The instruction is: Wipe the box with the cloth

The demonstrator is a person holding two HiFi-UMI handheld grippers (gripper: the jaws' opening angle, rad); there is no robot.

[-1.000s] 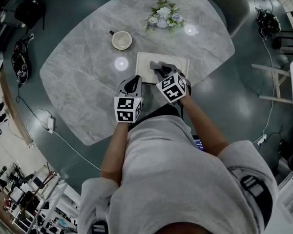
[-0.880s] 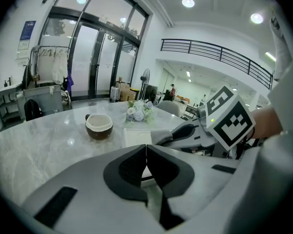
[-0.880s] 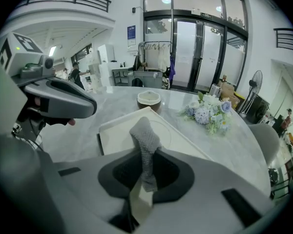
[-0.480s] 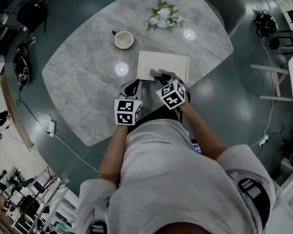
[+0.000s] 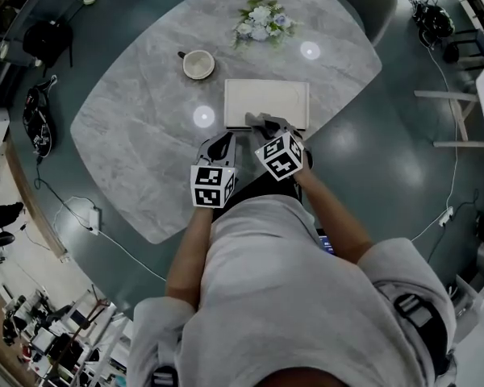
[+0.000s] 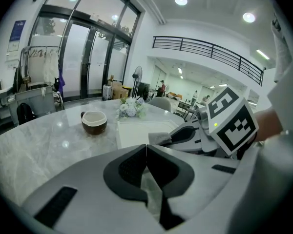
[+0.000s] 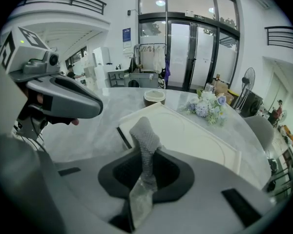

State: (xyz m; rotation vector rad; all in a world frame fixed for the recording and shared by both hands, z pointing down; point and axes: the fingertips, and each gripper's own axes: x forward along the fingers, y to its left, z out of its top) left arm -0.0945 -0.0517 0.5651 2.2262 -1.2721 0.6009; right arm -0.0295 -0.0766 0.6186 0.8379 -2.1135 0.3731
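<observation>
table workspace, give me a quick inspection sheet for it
surface: grey marble table
job's things: pale box lying flat on the table; cloth at its near edge
clutter: cup and flowers beyond the box
grippers: left gripper jaws together; right gripper jaws shut on the cloth
cables: white cable on the floor
surroundings: chair at the far side
</observation>
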